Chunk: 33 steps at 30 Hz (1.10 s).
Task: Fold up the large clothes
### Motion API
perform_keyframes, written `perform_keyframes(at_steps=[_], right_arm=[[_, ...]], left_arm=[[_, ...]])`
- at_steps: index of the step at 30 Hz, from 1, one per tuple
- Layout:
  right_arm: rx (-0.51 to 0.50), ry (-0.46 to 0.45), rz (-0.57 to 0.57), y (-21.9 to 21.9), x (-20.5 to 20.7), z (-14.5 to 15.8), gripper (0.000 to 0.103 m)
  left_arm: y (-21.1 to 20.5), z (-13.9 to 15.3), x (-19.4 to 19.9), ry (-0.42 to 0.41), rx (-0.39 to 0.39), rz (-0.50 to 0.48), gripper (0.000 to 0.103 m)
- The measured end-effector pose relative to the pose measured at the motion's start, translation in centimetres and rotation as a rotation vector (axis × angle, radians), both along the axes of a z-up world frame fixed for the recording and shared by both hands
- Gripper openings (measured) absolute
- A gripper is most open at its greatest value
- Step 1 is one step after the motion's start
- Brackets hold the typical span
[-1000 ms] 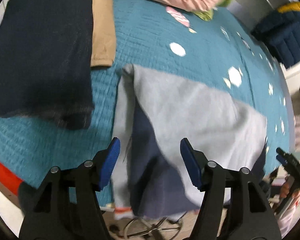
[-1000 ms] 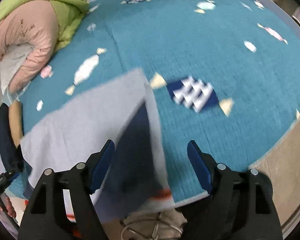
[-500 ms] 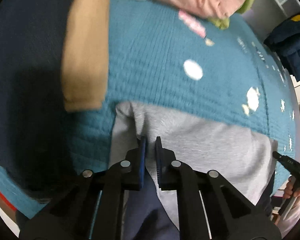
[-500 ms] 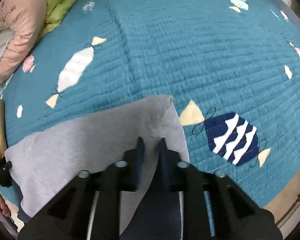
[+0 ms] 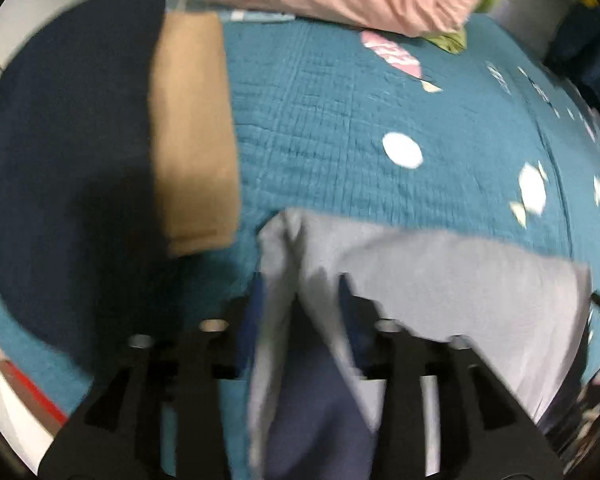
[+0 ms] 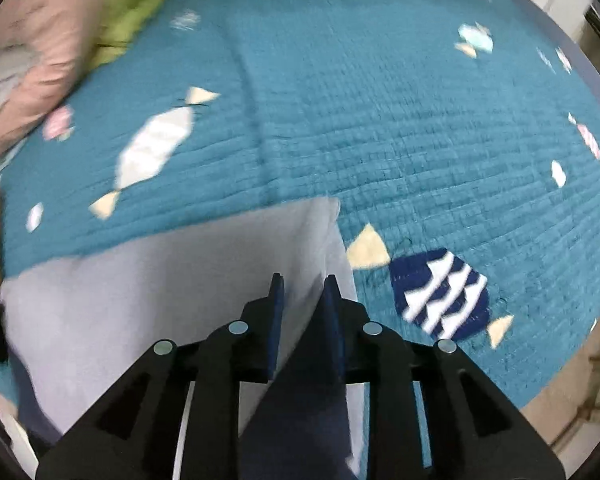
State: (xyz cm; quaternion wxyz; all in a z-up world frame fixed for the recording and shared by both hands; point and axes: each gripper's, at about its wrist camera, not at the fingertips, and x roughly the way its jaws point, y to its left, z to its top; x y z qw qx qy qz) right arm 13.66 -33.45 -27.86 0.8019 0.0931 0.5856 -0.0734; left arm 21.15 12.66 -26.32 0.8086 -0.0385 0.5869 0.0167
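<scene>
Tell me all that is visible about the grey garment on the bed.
The grey garment is soft, fleece-like cloth, pale grey outside with a dark navy inner side showing at the near edge. It lies flat on the teal quilt, its far edge folded over, near part hanging off the bed. Both corners sit between the opening left gripper and right gripper.

A large pale grey garment [image 5: 440, 280] with a dark navy inner side [image 5: 316, 408] lies spread flat on the teal quilted bed. Its far edge runs straight from 9 to 3 o'clock, and a folded-open flap at 6 o'clock bares the navy layer [image 6: 300, 412].
</scene>
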Motion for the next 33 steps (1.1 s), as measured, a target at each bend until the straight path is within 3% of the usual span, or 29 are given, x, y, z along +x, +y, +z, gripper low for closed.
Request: perform_keyframes(at_steps=[2,5,7,10,12,14,15,16,17,19,20,24,27,30,31,32,33], right_arm=[[0.011,0.023,-0.028,-0.6,-2.4,0.1,0.037],[0.064,0.054,-0.048,-0.7,-6.6,-0.3,0.039],[0.078,0.062,-0.082,-0.4,-9.3,-0.5,0.050],[0.193,0.102,-0.131,0.4,-12.0,-1.4,0.050],[0.216,0.124,-0.158,1.2,-12.8,-1.9,0.050],[0.221,0.125,-0.150,1.9,-12.8,-2.8,0.049],[0.224,0.131,-0.149,2.3,-12.6,-3.4,0.045],[0.231,0.133,-0.150,2.6,-12.3,-3.7,0.030],[0.241,0.125,-0.149,3.0,-12.1,-3.8,0.019],[0.197,0.127,-0.138,3.6,-12.2,-3.4,0.011],[0.190,0.134,-0.137,3.7,-12.3,-3.3,0.010],[0.210,0.146,-0.159,3.2,-13.8,-2.7,0.008],[0.212,0.171,-0.191,2.8,-13.7,-5.2,0.008],[0.162,0.166,-0.150,3.6,-13.5,-4.3,0.009],[0.143,0.158,-0.134,3.8,-13.6,-3.5,0.013],[0.127,0.143,-0.132,3.8,-13.8,-2.7,0.014],[0.118,0.123,-0.132,3.6,-14.0,-1.9,0.015]], left_arm=[[0.5,0.7,-2.3,0.013,-0.017,-0.009,0.045],[1.3,0.7,-6.3,0.068,-0.077,-0.005,0.045],[1.6,-0.2,-8.4,0.126,-0.139,0.029,0.045],[2.0,-2.3,-10.8,0.206,-0.236,0.092,0.045],[2.3,-3.7,-11.7,0.247,-0.296,0.148,0.045],[2.5,-4.1,-11.8,0.218,-0.340,0.203,0.045],[2.6,-4.2,-11.8,0.210,-0.374,0.208,0.045],[2.7,-4.4,-11.7,0.217,-0.376,0.221,0.043],[2.7,-4.6,-11.7,0.221,-0.351,0.241,0.028],[2.6,-4.4,-11.9,0.211,-0.262,0.234,0.009],[2.5,-4.2,-12.2,0.203,-0.254,0.211,0.007],[2.3,-2.6,-13.9,0.170,-0.154,0.152,0.007],[1.8,-3.9,-13.9,0.174,-0.095,0.123,0.007],[1.0,-3.3,-13.8,0.176,-0.033,0.072,0.007],[0.3,-2.5,-14.0,0.177,0.012,0.028,0.010],[0.0,-1.9,-14.2,0.183,0.052,0.010,0.026],[-0.1,-1.1,-14.6,0.183,0.087,0.003,0.034]])
